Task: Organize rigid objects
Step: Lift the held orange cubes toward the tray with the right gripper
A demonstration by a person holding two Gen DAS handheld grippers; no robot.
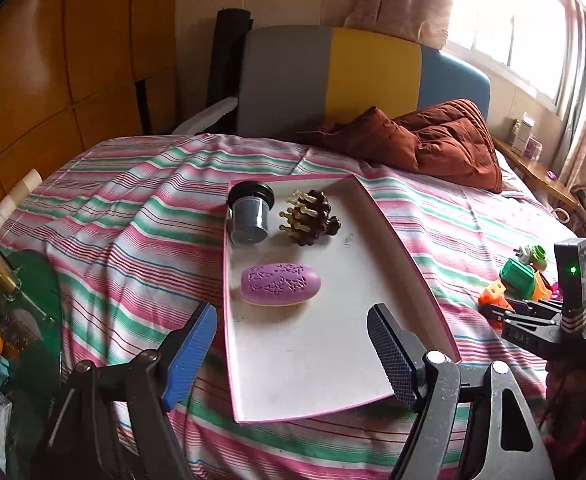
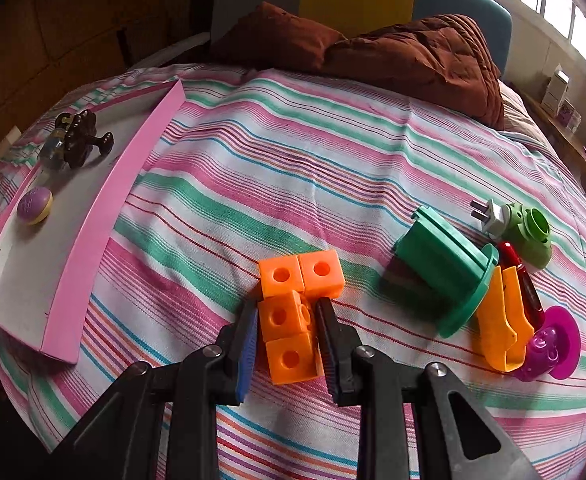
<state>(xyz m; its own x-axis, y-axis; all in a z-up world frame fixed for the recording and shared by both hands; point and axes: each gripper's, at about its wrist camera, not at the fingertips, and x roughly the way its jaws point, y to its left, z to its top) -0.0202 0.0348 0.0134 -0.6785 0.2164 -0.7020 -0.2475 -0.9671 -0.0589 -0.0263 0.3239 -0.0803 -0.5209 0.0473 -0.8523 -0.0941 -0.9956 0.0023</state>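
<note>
Right gripper [image 2: 286,330] fingers clamped on orange block cluster [image 2: 293,316], long axis along fingers; pink tray [image 2: 93,216] lies left. Left gripper [image 1: 291,354] spread, holding nothing.

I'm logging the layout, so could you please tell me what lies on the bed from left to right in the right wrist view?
Pink tray → orange blocks → green spool → orange clip → purple suction cup.
</note>
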